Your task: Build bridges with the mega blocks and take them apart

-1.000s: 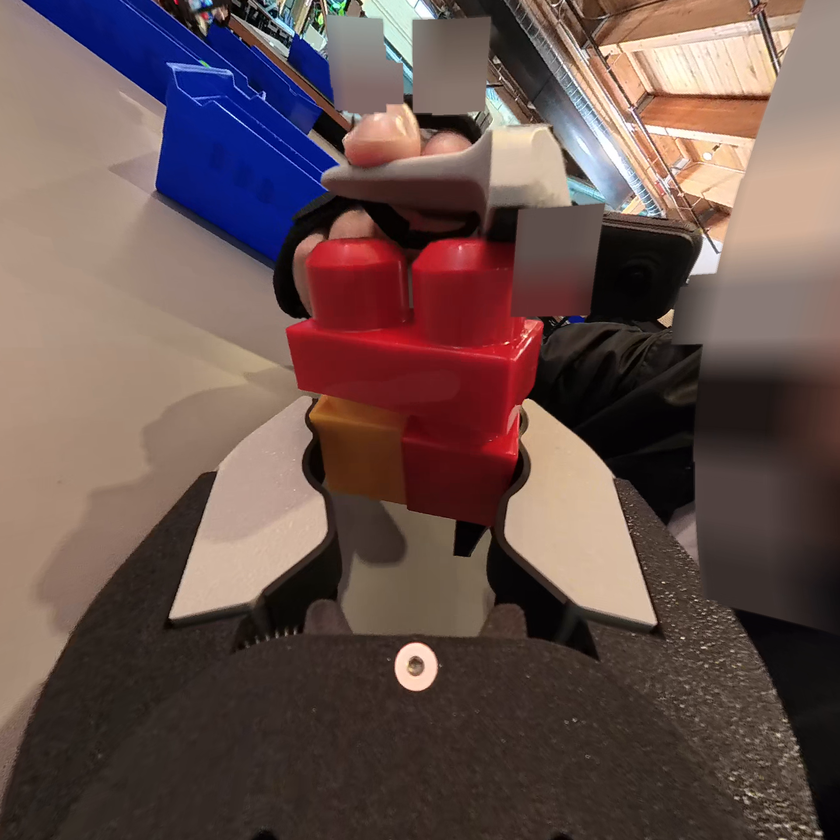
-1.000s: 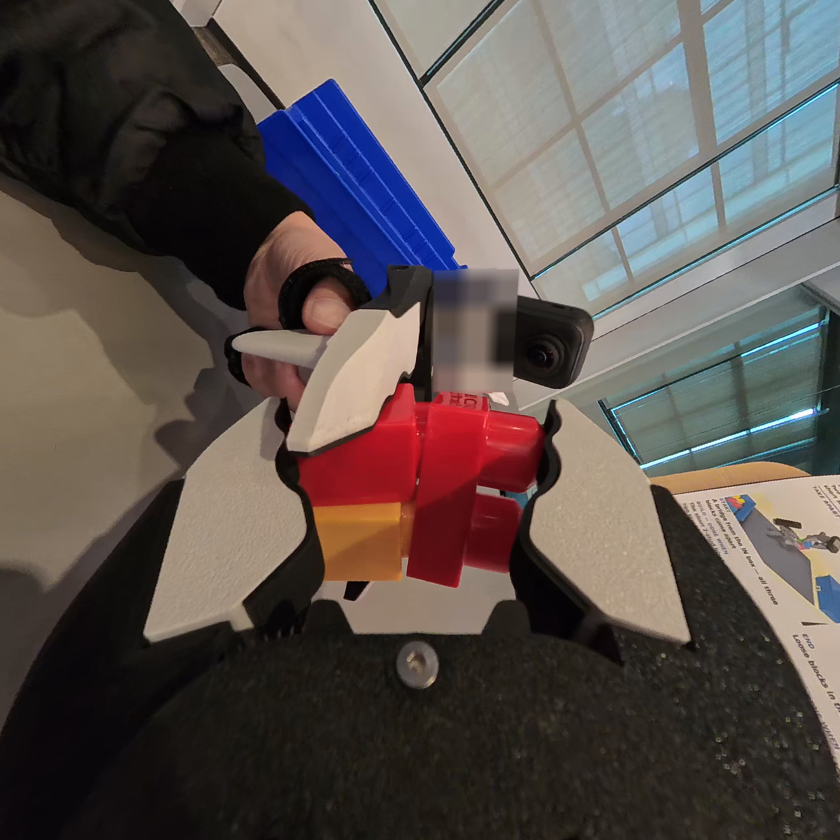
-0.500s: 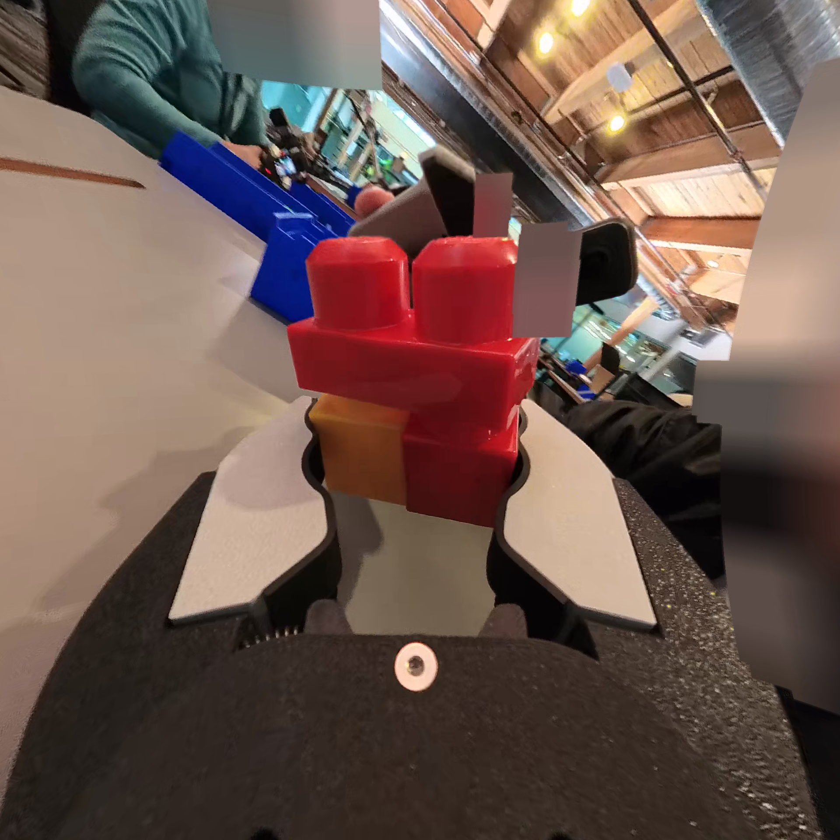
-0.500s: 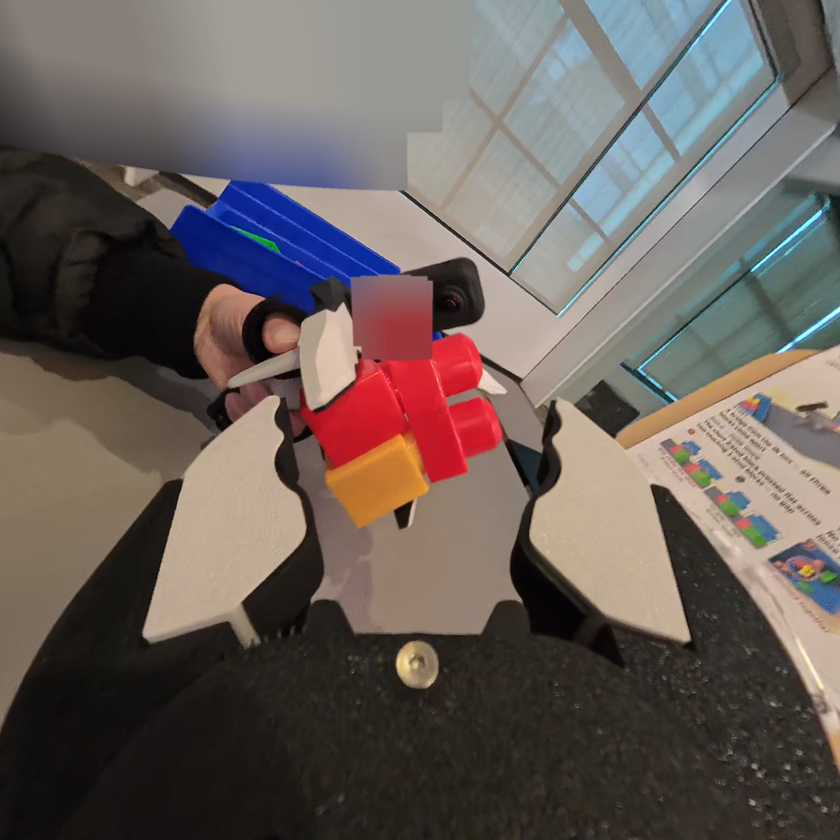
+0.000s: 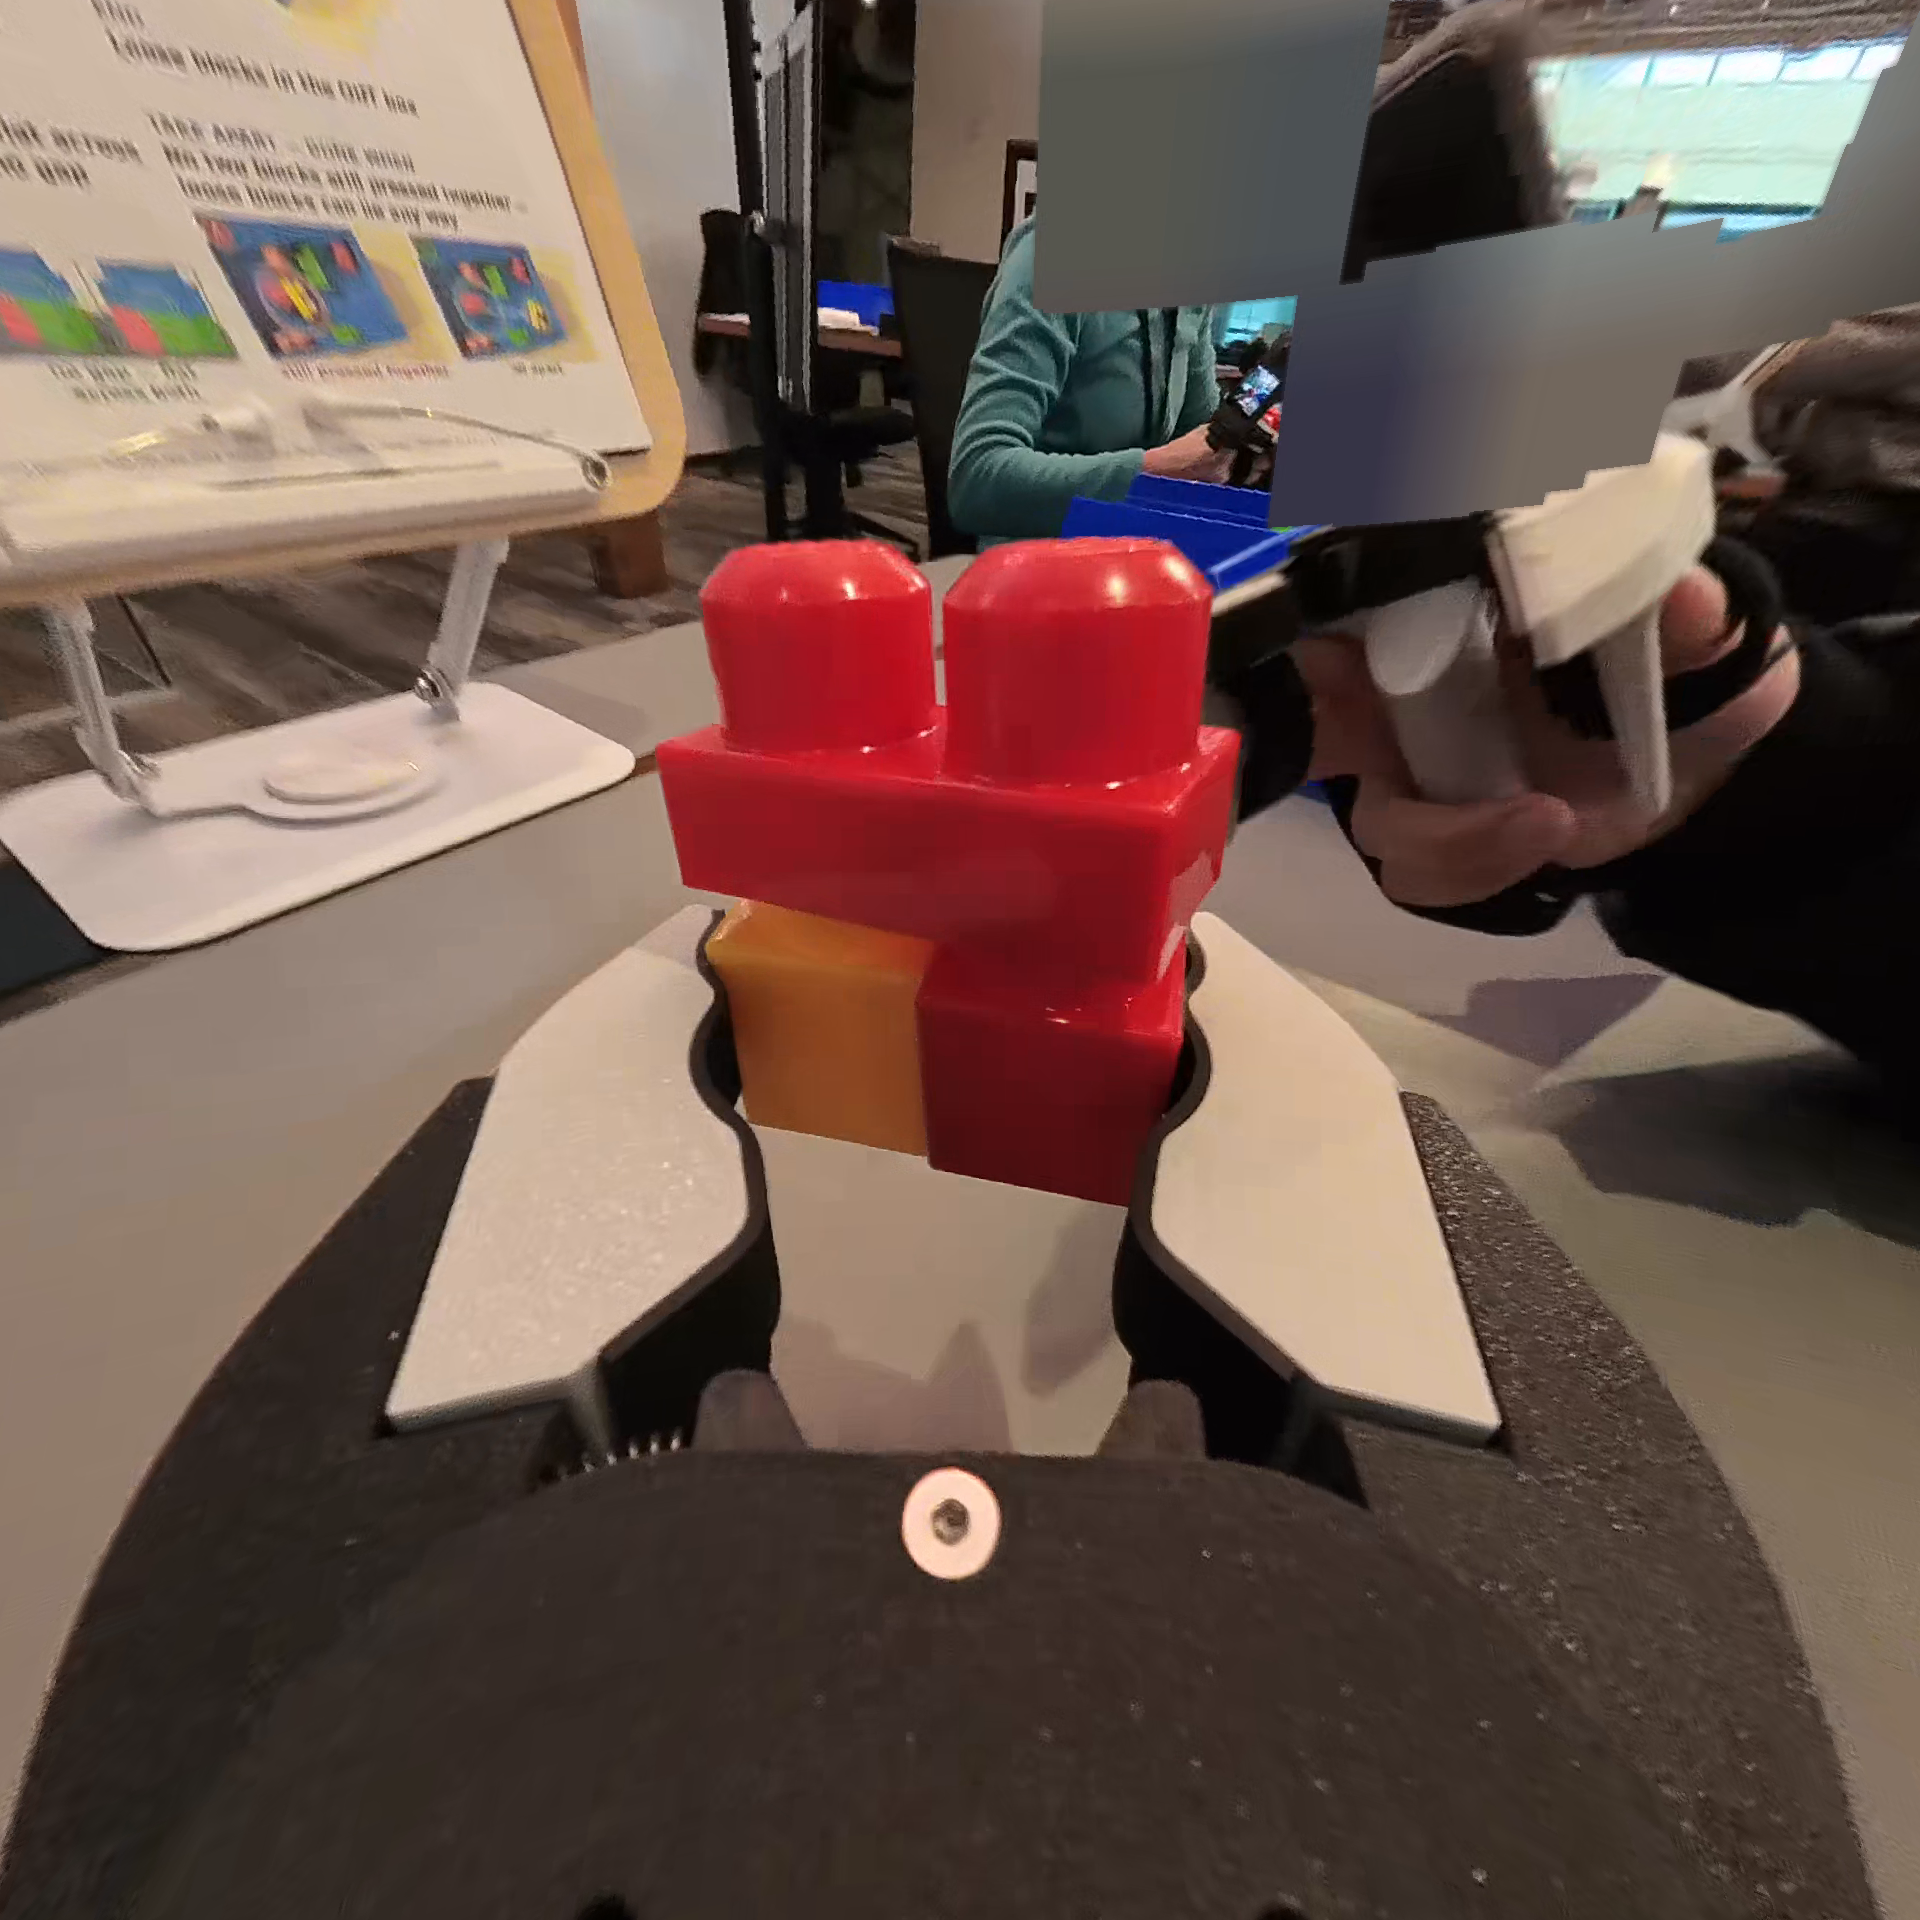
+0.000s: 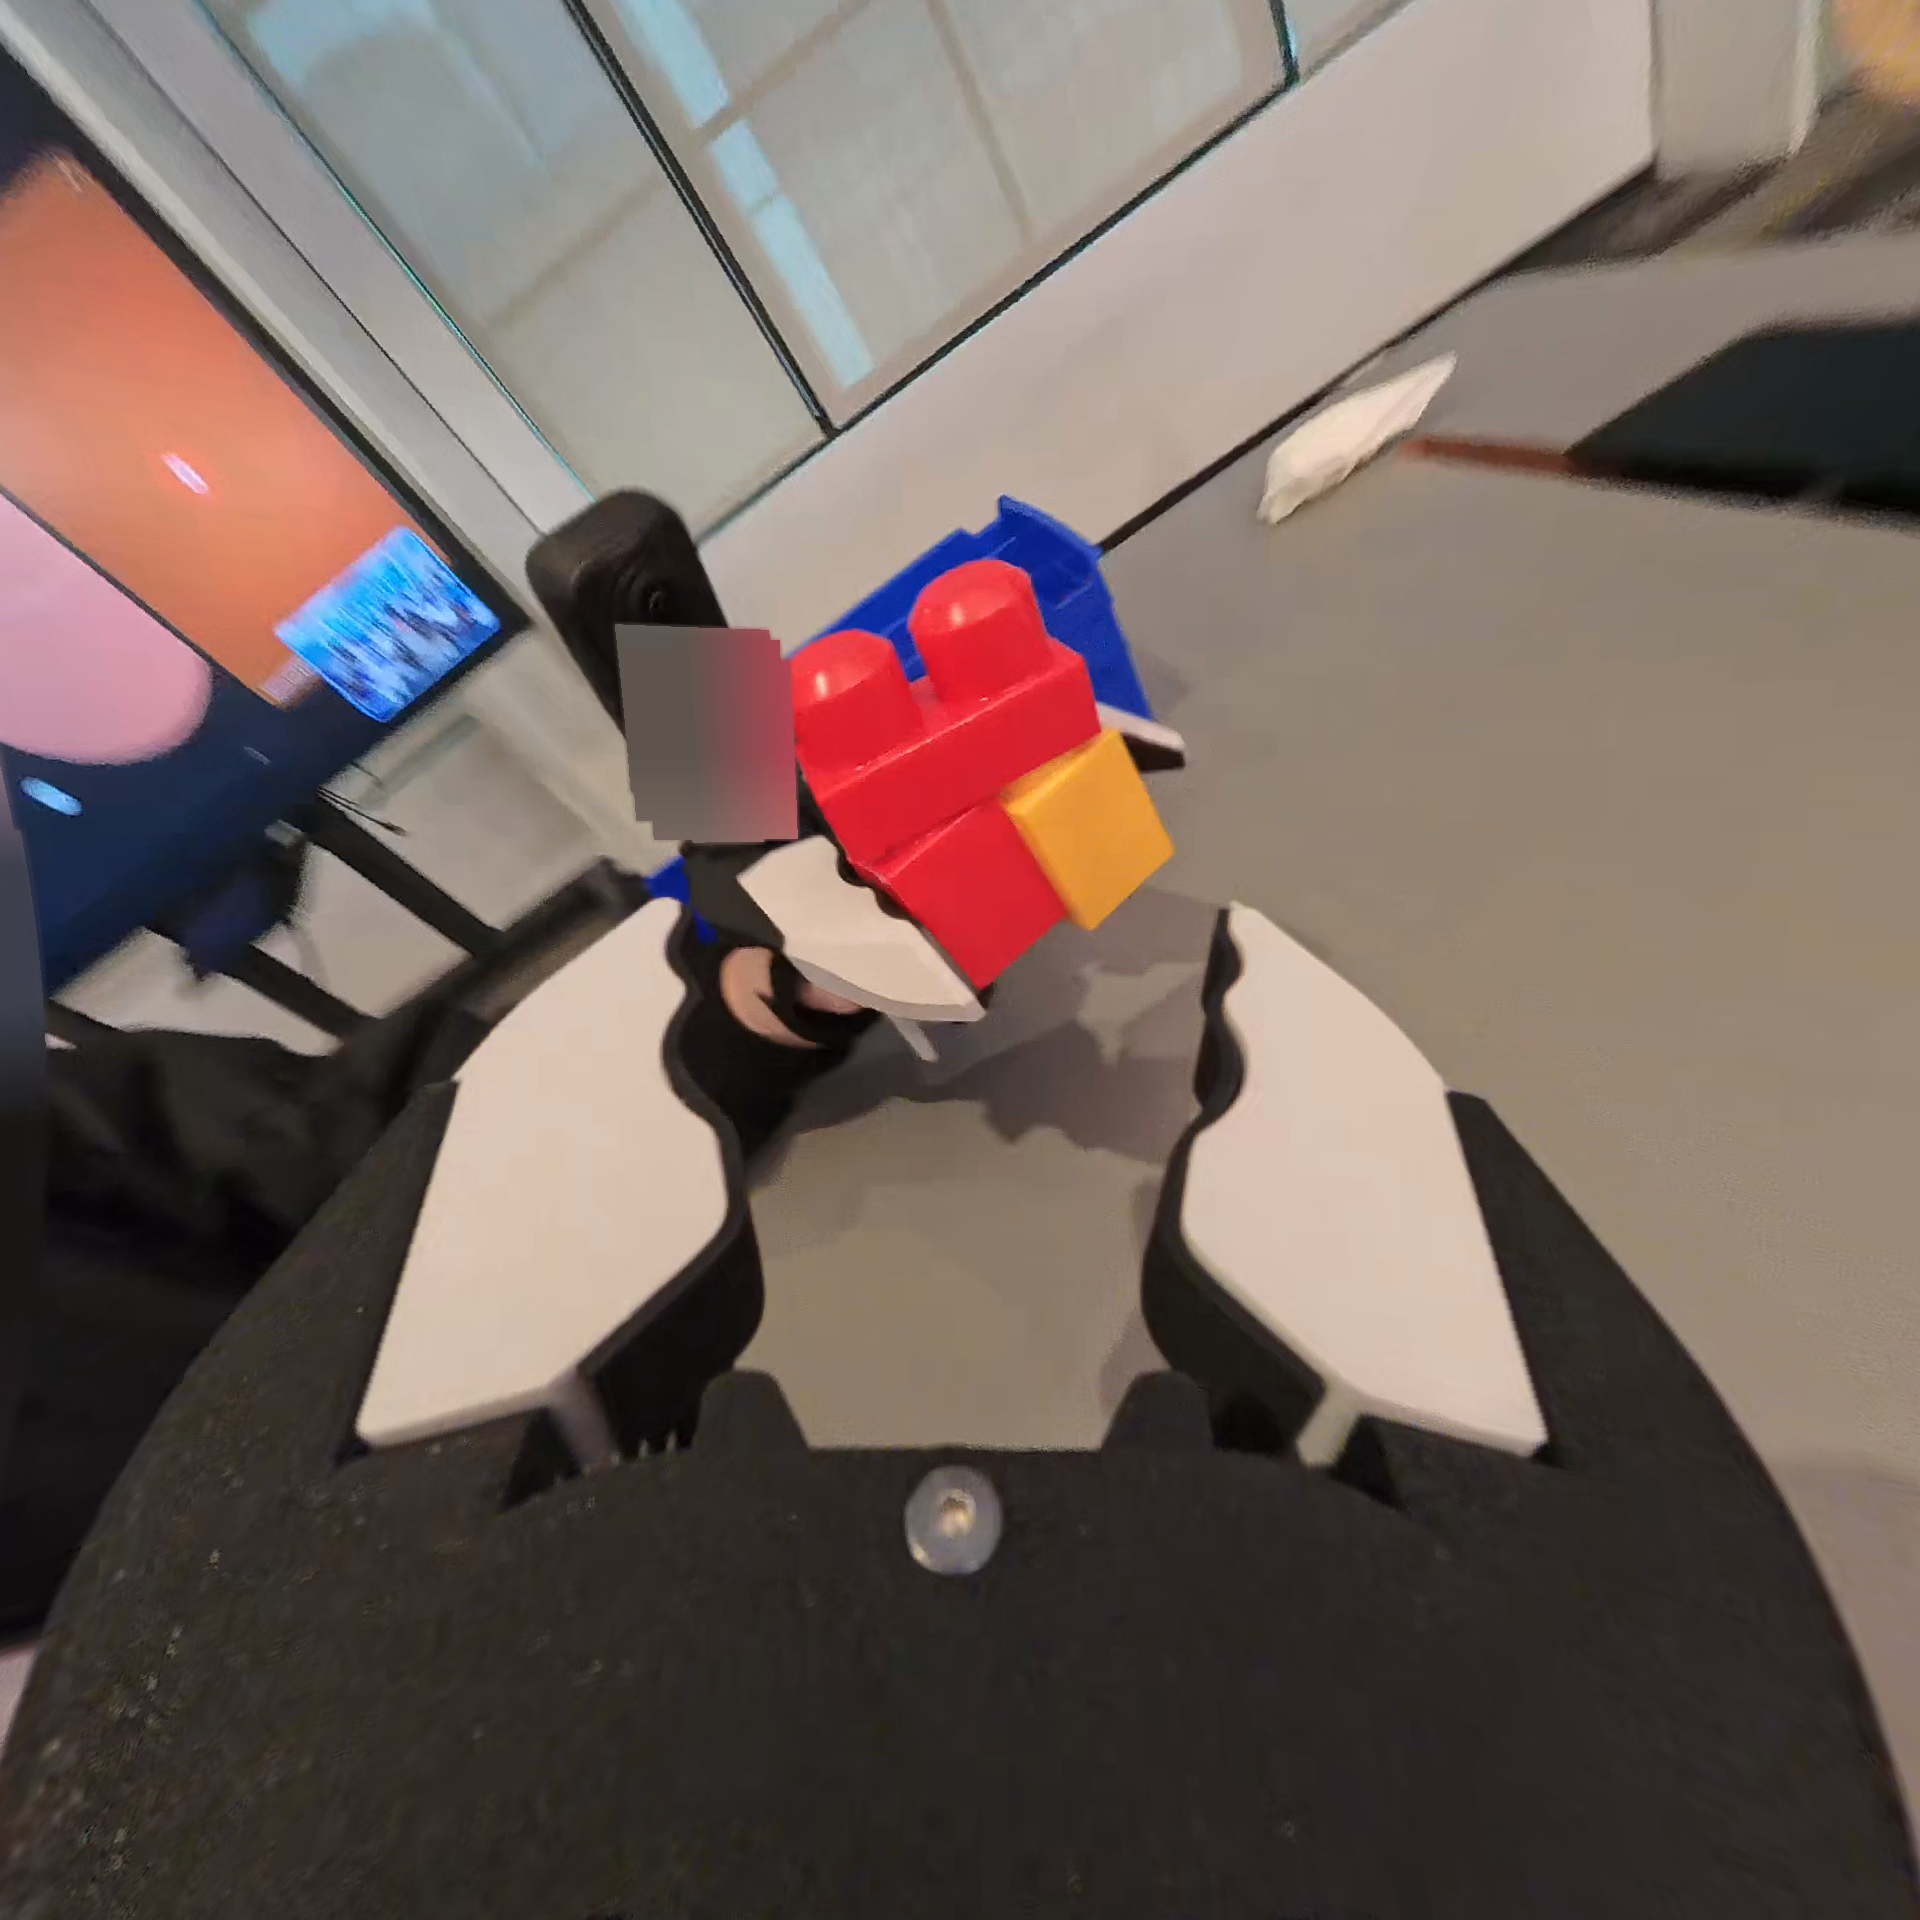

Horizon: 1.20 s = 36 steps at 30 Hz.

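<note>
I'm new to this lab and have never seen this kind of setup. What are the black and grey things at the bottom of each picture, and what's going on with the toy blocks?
Each picture comes from a camera fixed on a hand-held gripper, looking forward along its two grey fingers. No robot is involved: a person holds one gripper in each hand.

In the left wrist view, the left gripper is shut on a small block assembly: a red two-stud block on top, with an orange block and a smaller red block pressed on beneath. To the right you see the person's right hand holding the other gripper.

In the right wrist view, the right gripper is open and holds nothing. Farther off it shows the same blocks from the other side.

Below is a grey table with an instruction board on a white stand. A blue bin sits behind the blocks.
</note>
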Each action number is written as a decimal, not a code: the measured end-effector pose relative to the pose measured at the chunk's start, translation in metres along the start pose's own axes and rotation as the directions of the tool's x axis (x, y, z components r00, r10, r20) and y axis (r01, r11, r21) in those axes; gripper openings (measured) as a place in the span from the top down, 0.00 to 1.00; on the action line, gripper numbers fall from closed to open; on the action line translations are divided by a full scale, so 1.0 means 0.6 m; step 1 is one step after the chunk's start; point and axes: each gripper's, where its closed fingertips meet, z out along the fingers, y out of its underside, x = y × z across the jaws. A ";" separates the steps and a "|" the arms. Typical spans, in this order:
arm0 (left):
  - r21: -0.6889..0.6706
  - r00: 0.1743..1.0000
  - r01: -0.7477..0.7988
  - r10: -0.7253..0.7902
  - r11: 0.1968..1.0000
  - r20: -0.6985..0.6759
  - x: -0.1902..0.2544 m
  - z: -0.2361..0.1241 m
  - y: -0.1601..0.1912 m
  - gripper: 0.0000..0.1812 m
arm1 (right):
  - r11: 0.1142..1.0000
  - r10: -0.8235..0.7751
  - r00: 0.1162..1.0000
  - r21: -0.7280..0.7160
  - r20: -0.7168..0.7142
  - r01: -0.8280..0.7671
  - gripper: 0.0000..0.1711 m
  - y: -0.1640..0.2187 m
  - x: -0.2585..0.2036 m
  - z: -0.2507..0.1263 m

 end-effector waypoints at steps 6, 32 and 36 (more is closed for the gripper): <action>0.008 0.980 -0.182 0.180 0.983 0.083 0.004 -0.004 -0.011 0.56 | 0.885 0.465 0.877 -0.067 0.120 -0.460 0.32 0.009 -0.008 0.032; -0.046 0.929 -0.362 0.365 0.931 0.064 0.043 0.007 -0.001 0.56 | 0.797 0.588 0.801 -0.248 0.109 -0.551 0.31 0.048 -0.067 0.099; -0.030 0.929 -0.362 0.364 0.932 0.066 0.045 0.006 -0.005 0.56 | 0.788 0.601 0.787 -0.263 0.138 -0.556 0.30 0.045 -0.072 0.098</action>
